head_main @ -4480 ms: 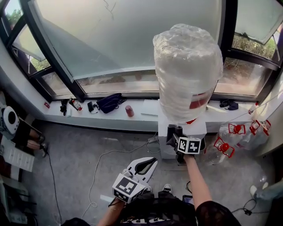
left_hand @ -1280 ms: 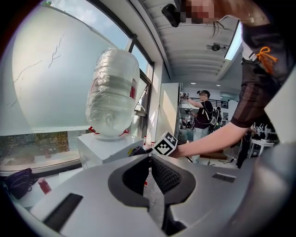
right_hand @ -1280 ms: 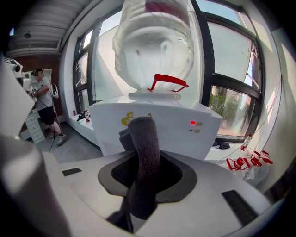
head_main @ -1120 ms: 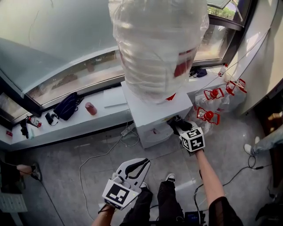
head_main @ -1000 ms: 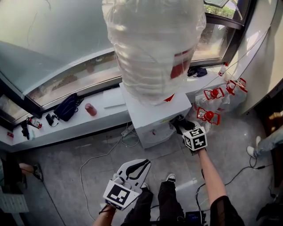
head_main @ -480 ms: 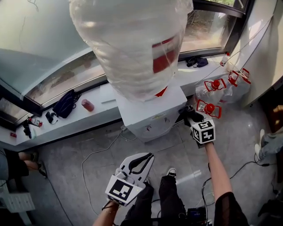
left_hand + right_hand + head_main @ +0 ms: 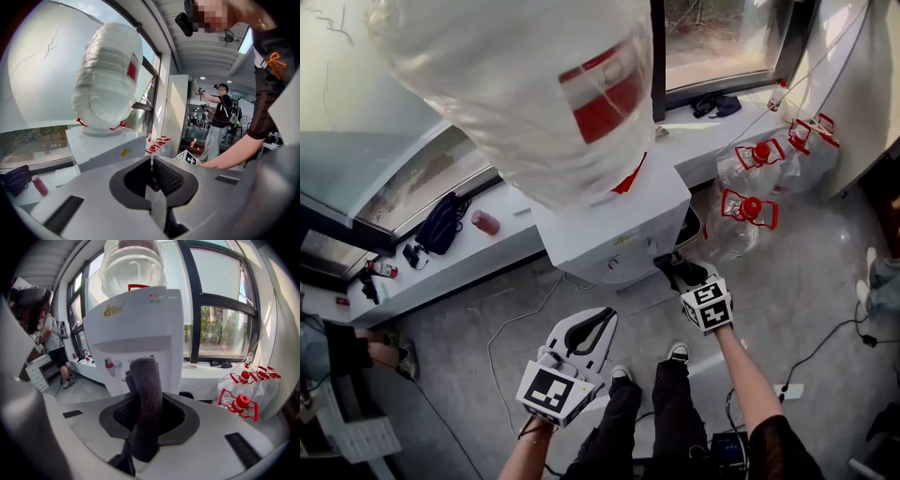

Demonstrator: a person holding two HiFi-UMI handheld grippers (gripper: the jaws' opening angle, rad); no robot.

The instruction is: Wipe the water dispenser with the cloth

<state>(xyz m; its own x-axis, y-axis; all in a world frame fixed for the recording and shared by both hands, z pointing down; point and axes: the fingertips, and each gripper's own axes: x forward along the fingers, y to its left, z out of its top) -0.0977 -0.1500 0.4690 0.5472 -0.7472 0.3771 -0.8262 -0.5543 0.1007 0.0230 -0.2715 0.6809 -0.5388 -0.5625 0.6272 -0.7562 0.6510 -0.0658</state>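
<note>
The white water dispenser (image 7: pixel 614 225) stands against the window sill, a big plastic-wrapped bottle (image 7: pixel 525 84) upside down on top. In the right gripper view its front (image 7: pixel 140 333) with a red tap (image 7: pixel 109 365) faces me. My right gripper (image 7: pixel 673 272) is shut on a dark grey cloth (image 7: pixel 146 399), folded and sticking up between the jaws, held just off the dispenser's front right corner. My left gripper (image 7: pixel 586 333) hangs low in front of the person's legs, shut with nothing in it. The dispenser (image 7: pixel 105 147) shows ahead of it.
Empty jugs with red caps (image 7: pixel 750 183) lie on the floor right of the dispenser. A white sill (image 7: pixel 478 253) carries a dark bag (image 7: pixel 441 223) and small items. Cables (image 7: pixel 511 323) trail over the grey floor. Other people stand in the background (image 7: pixel 218 119).
The head camera has swung, so the bottle now fills the upper left. My right gripper with the cloth moved left and down, from the dispenser's right side toward its front corner. The left gripper stayed low.
</note>
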